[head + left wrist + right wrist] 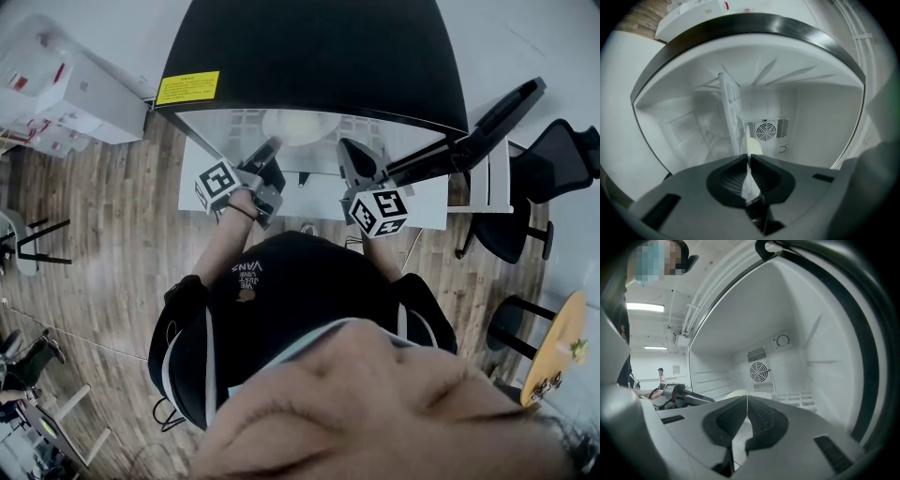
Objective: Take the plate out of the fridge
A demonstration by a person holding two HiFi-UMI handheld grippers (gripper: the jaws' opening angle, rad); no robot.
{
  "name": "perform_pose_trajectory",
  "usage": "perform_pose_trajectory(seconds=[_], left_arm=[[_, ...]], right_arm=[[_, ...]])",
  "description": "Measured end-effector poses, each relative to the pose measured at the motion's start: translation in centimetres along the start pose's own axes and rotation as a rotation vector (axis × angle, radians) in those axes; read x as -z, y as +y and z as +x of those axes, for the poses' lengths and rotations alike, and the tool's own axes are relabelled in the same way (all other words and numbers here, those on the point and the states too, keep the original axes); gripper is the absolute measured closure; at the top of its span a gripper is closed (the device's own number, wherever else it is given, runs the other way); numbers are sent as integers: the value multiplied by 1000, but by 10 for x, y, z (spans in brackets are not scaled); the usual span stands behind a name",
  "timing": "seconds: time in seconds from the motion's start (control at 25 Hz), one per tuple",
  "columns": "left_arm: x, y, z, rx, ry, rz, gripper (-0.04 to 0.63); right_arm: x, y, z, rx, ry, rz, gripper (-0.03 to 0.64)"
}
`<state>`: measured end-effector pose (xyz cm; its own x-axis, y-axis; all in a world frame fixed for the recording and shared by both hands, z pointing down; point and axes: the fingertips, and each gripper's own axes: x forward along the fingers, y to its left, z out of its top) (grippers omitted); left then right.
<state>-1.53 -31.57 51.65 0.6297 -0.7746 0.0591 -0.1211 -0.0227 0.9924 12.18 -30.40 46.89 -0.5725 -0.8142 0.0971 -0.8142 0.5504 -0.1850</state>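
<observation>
Left gripper (748,161) has its jaws pinching the near rim of the plate (754,147), edge-on between them. The right gripper (746,399) sits just off the plate's right side, jaws pressed together on nothing I can see. The plate lies flat on the fridge shelf (234,127), just ahead of both, fan (765,131) behind it – so I'd judge a straight pull back, left leading.

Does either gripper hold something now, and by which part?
The left gripper grips the plate by its rim. The right gripper has its jaws together, with nothing between them.
</observation>
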Motion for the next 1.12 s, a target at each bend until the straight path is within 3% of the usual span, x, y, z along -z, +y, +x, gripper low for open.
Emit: perform_pose_trajectory(seconds=[1.12], left_arm=[[9,-5,-28,32,40,-14,561]], right_arm=[[5,19,-10,44,-3,10,604]])
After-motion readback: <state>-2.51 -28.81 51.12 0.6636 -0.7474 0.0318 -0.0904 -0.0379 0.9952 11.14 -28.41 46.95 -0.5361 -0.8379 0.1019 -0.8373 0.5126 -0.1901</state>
